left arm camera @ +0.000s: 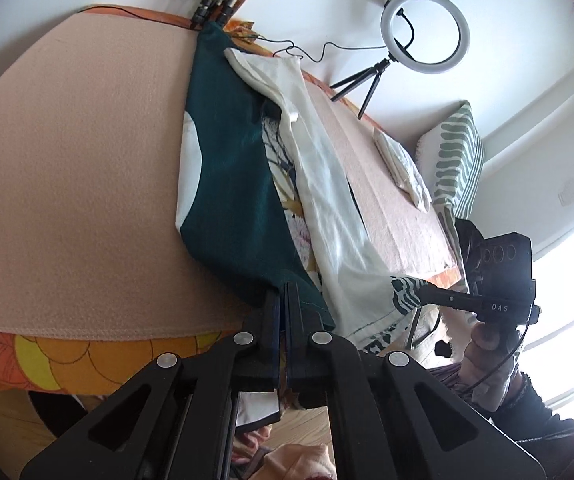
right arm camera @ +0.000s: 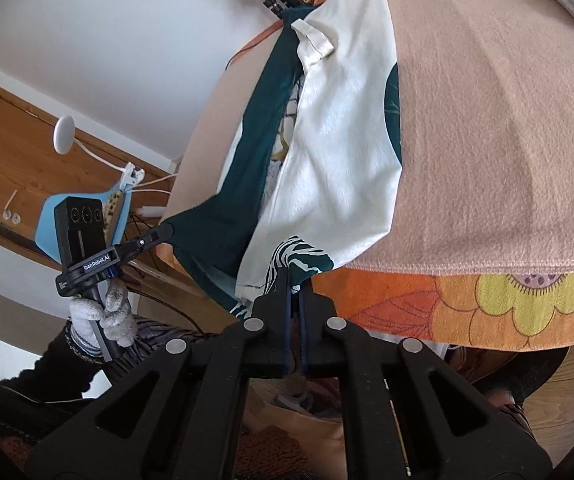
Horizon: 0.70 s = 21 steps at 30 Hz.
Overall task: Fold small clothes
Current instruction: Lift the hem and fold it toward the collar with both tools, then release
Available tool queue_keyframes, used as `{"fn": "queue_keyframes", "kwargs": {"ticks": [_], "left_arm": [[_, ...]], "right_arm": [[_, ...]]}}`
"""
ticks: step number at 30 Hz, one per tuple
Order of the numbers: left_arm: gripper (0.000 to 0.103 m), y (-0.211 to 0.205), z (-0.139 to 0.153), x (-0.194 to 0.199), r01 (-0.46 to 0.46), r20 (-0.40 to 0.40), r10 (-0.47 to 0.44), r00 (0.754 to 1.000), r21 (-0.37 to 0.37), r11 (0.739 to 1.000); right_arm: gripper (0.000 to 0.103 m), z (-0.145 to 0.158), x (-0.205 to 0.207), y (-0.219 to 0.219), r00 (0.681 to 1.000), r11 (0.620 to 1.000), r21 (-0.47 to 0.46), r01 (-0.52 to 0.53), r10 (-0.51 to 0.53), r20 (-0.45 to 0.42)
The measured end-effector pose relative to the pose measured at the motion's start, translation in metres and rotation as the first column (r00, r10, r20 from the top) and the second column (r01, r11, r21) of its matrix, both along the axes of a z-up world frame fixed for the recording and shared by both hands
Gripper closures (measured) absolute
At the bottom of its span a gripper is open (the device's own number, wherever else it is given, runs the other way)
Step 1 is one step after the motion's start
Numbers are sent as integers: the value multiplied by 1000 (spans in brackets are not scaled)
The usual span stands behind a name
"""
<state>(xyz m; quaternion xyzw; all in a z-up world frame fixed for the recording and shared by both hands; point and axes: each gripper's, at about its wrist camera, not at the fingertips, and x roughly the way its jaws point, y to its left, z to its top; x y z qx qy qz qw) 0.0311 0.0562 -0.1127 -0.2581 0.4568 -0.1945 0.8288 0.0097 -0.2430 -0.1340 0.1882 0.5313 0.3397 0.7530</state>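
A small teal and white garment (left arm camera: pixel 231 184) with a printed lining lies lengthwise on the pink felt cover (left arm camera: pixel 79 168) of the table, its near end lifted off the edge. My left gripper (left arm camera: pixel 283 292) is shut on the teal hem corner. My right gripper (right arm camera: pixel 293 276) is shut on the other near corner, a black-and-white striped patch. In the right wrist view the white side of the garment (right arm camera: pixel 339 152) faces up, and the left gripper (right arm camera: pixel 167 232) pinches the teal corner to the left, held by a gloved hand (right arm camera: pixel 103 312). The right gripper (left arm camera: pixel 421 294) also shows in the left wrist view.
An orange floral tablecloth (right arm camera: pixel 507 304) hangs below the pink felt cover (right arm camera: pixel 487 140). A ring light on a small tripod (left arm camera: pixel 425 32) stands at the far right edge. Folded white clothes (left arm camera: pixel 403 168) lie near a striped cushion (left arm camera: pixel 459 152). Tripod legs (left arm camera: pixel 215 0) stand beyond the garment's far end.
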Motion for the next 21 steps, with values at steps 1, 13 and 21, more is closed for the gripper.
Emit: {"fn": "queue_keyframes", "kwargs": {"ticks": [1,13,21], "left_arm": [[103,1,4,5,-7,7,7,1000,-7,1000],[103,12,34,97,-62,87,61,994,8,998],[103,16,19,158,-79,69,74,995,68,995]], "right_arm": [[99,5,5,-1,1000,1000,3,8,-8,8],[99,43,104,12,996,997,-21,69,-68,60],[99,21,178,27,993,991,-69,117,-116,23]]}}
